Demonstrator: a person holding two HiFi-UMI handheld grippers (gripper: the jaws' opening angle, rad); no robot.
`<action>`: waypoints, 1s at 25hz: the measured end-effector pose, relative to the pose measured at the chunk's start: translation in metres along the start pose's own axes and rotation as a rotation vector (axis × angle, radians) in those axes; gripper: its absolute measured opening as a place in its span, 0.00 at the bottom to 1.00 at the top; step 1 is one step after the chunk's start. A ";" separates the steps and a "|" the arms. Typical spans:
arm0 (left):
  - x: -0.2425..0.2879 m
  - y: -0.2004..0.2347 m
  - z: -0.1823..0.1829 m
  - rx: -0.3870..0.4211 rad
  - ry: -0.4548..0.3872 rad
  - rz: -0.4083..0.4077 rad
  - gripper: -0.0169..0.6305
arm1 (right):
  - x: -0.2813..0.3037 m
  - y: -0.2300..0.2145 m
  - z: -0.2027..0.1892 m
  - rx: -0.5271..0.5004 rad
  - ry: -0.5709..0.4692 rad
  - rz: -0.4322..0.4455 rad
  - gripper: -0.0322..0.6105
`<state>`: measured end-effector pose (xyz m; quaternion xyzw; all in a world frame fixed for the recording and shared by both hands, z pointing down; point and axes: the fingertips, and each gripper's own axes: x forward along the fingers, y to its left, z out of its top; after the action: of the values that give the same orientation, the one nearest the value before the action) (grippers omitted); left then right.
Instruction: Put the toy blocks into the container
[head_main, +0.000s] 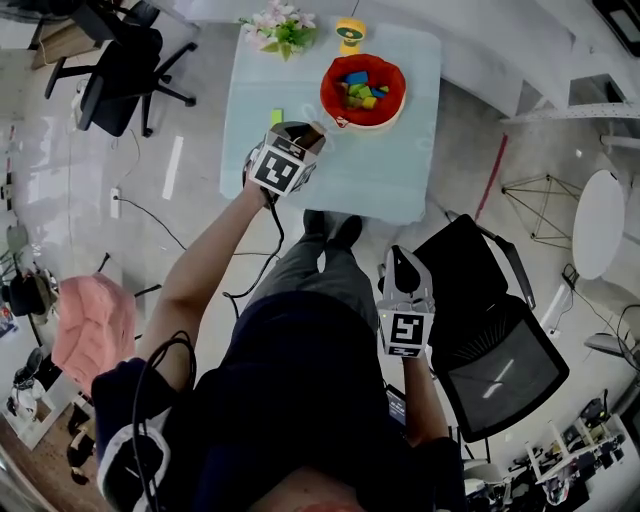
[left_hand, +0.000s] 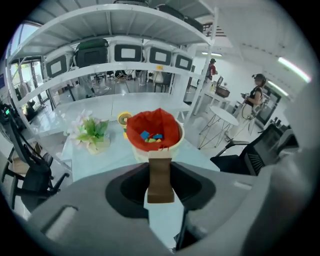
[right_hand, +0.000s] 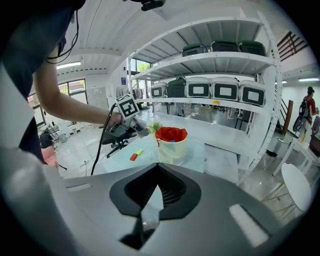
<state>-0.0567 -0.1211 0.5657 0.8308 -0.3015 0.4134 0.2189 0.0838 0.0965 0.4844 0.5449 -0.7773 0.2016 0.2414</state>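
Left claw (head_main: 301, 136) is clamped on a brown block (left_hand: 160, 176). The pads press its two sides, and its long axis runs along the jaws, pointing away from the camera. The block is off the desk (head_main: 400, 170), carried in the air above its near-left part.

Key relation: the container (head_main: 398, 92), a cream bucket with a red liner, lies ahead of the left claw. In the head view it is up and to the right of it. In the left gripper view it sits dead ahead, just past the far end of the block, so the block's long axis already points at the opening. The claw is near the bucket but not yet over the rim. Several coloured blocks already lie inside.

Right claw (head_main: 401, 260) has its jaws together with nothing between them. It hangs by the person's side off the desk edge, well apart from the bucket, so the left claw is much nearer.

Left on the desk are a green block (head_main: 276, 116) just beyond the left claw and a red block (right_hand: 133, 157) beside the green one.

Judgement: the next move is a short carry forward and right until the brown block hangs over the opening, then a release. The risk is clipping the near rim if the claw stays too low.
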 end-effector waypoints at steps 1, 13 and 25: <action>-0.002 -0.002 0.009 0.012 -0.008 -0.006 0.23 | -0.001 0.000 0.001 0.000 -0.003 -0.001 0.05; 0.036 -0.007 0.077 0.154 0.071 -0.053 0.23 | -0.018 -0.007 -0.002 0.025 -0.006 -0.050 0.05; 0.087 -0.003 0.082 0.167 0.185 -0.067 0.23 | -0.028 -0.019 -0.015 0.060 0.005 -0.088 0.05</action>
<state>0.0319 -0.1966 0.5905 0.8142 -0.2168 0.5042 0.1895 0.1127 0.1200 0.4812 0.5853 -0.7455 0.2153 0.2353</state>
